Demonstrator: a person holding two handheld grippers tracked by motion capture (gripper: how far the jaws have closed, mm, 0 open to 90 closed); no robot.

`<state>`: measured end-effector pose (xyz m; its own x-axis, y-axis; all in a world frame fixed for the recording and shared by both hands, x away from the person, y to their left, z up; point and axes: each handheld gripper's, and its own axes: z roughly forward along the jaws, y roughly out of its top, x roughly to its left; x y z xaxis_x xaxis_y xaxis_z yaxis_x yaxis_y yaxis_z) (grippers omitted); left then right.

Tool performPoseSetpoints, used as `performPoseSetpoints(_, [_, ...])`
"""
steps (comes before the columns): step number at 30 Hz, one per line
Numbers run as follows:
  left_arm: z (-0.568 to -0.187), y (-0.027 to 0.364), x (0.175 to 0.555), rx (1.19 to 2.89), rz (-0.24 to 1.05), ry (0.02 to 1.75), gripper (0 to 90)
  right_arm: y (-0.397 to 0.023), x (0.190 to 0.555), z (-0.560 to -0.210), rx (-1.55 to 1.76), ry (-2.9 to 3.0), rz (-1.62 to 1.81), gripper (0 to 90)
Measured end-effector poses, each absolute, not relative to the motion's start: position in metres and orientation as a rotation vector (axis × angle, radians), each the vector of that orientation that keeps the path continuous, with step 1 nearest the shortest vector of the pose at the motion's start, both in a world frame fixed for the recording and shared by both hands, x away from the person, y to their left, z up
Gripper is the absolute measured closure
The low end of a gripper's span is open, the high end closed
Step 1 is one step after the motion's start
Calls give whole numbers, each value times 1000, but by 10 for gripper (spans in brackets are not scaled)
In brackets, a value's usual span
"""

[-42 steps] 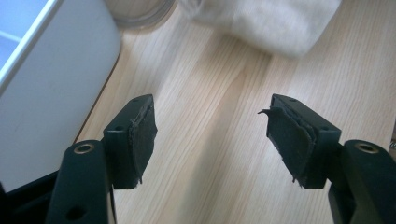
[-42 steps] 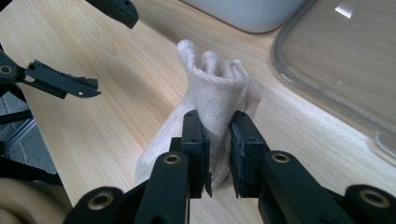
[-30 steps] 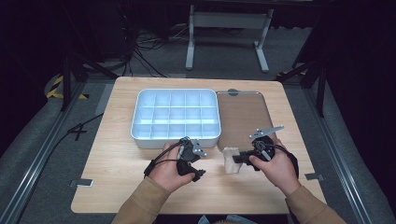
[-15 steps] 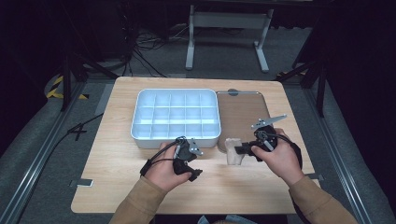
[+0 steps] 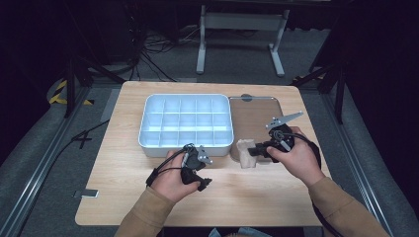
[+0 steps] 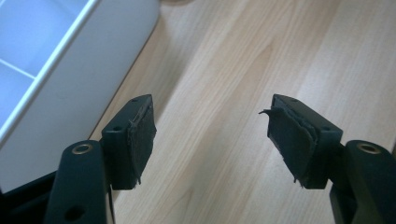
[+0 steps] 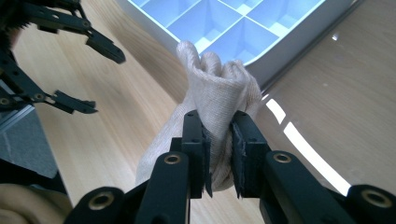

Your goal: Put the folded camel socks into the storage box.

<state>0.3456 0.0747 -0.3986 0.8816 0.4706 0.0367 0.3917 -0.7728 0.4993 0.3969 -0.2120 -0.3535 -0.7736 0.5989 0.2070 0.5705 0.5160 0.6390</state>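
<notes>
A crumpled beige cloth (image 7: 219,88) hangs off the wooden table with my right gripper (image 7: 219,122) shut on its lower folds. In the high view the cloth (image 5: 244,154) sits at the near left corner of a flat brown tray (image 5: 259,116), with the right gripper (image 5: 254,151) reaching it from the right. My left gripper (image 6: 210,123) stands open over bare wood, nothing between its pads, beside the white wall of a compartment box (image 6: 70,88). From above, the left gripper (image 5: 205,170) lies just in front of that box (image 5: 187,121).
The white box with several empty compartments takes the middle of the table (image 5: 118,192). The brown tray with a silvery rim lies to its right. Bare wood spreads in front of and left of the box. Dark floor, cables and a metal stand lie beyond the far edge.
My right gripper has risen with the cloth in it and drifted slightly right, toward the tray's corner. The left gripper has stayed put, still open.
</notes>
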Motion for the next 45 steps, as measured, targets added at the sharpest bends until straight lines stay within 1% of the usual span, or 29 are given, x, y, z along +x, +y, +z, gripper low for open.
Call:
performPoseSetpoints(11, [-398, 80, 343, 2553, 213, 660, 319, -207, 414, -341, 1043, 2689, 1086, 775])
performPoseSetpoints(18, [-397, 93, 340, 2519, 237, 705, 310, -193, 429, -329, 1022, 2696, 1071, 775])
performPoseSetpoints(27, [-396, 102, 337, 2515, 229, 745, 309, -175, 447, -316, 983, 2713, 1033, 774])
performPoseSetpoints(35, [-396, 106, 337, 2489, 246, 761, 302, -160, 461, -319, 965, 2723, 1076, 773])
performPoseSetpoints(36, [-396, 106, 338, 2498, 227, 764, 302, -158, 463, -319, 977, 2724, 1075, 773])
performPoseSetpoints(39, [-395, 107, 338, 2499, 213, 766, 301, -151, 469, -323, 995, 2732, 1059, 773])
performPoseSetpoints(45, [-396, 107, 338, 2480, 233, 775, 298, -139, 479, -333, 1026, 2748, 993, 773])
